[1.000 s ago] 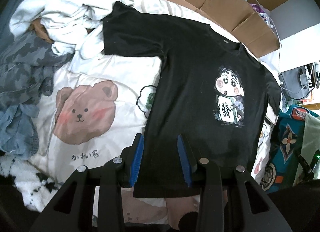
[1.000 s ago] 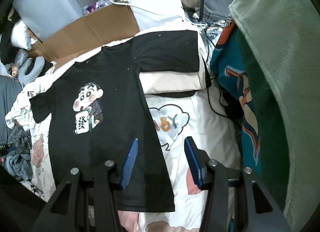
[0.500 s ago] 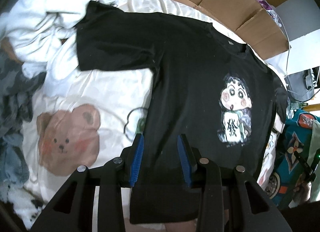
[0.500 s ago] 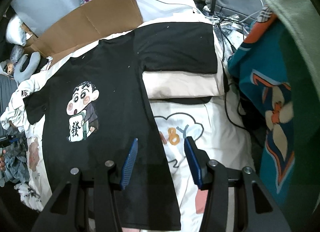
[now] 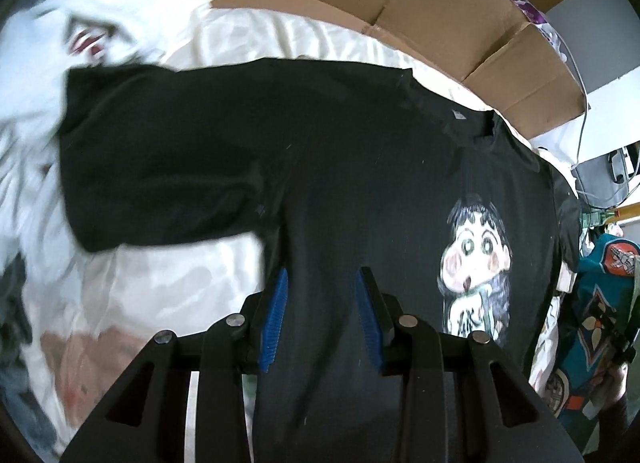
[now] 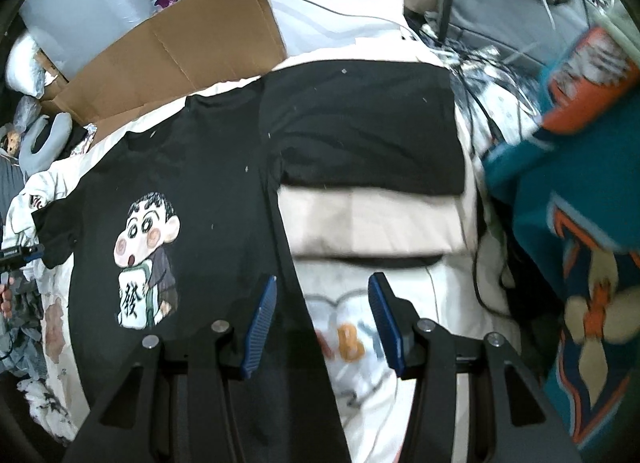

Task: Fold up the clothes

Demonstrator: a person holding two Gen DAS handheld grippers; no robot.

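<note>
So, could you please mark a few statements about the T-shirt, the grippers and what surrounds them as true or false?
1. The black T-shirt lies print side up. True.
2. The left gripper is clamped on a sleeve. False: its jaws stand apart over the shirt's body, holding nothing.
3. The right gripper straddles the shirt's side edge, over shirt and bedsheet. True.
4. The shirt's print shows a teddy bear. False: it is a cartoon boy holding a tile.
5. Cardboard lies beyond the collar. True.
</note>
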